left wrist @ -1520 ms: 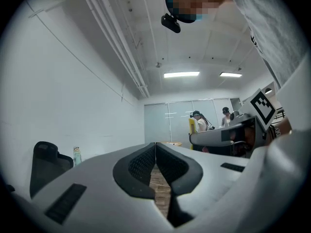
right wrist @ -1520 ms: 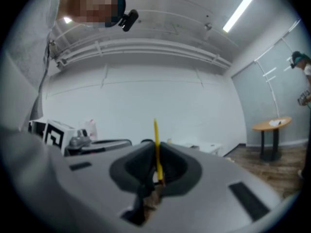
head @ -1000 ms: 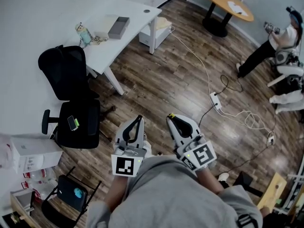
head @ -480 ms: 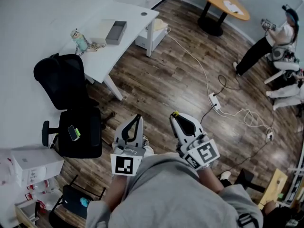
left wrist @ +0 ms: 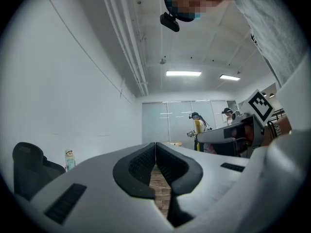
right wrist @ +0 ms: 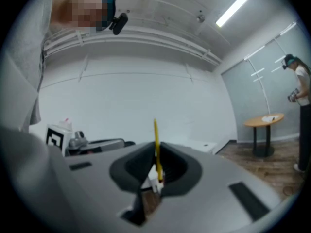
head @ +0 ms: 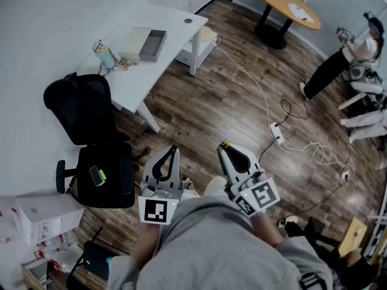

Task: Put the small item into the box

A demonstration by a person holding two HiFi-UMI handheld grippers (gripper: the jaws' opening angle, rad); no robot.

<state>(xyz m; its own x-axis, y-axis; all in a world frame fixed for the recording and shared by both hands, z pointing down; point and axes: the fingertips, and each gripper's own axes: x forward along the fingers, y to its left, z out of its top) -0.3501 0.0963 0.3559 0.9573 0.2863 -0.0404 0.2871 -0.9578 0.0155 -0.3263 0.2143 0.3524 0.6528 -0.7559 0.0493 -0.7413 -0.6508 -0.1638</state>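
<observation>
Tightly, right gripper [right wrist: 156,152] pinches thin yellow strip [right wrist: 155,131].

left gripper [head: 173,150] at 6 o'clock, jaws' tips together | right gripper [head: 225,147] just at its 3 o'clock, small yellow item [head: 224,143] at its tip | white tabletop [head: 170,19] at 11 o'clock, grey box [head: 152,45] on it | black chair [head: 84,110] at 9 o'clock | round table [head: 287,5] at 1 o'clock

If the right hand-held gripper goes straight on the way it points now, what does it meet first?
Nothing close. The right hand-held gripper, shut on a thin yellow item, points across wooden floor towards the white desk, which looks like the first thing in its line. Depth is hard to judge.
</observation>
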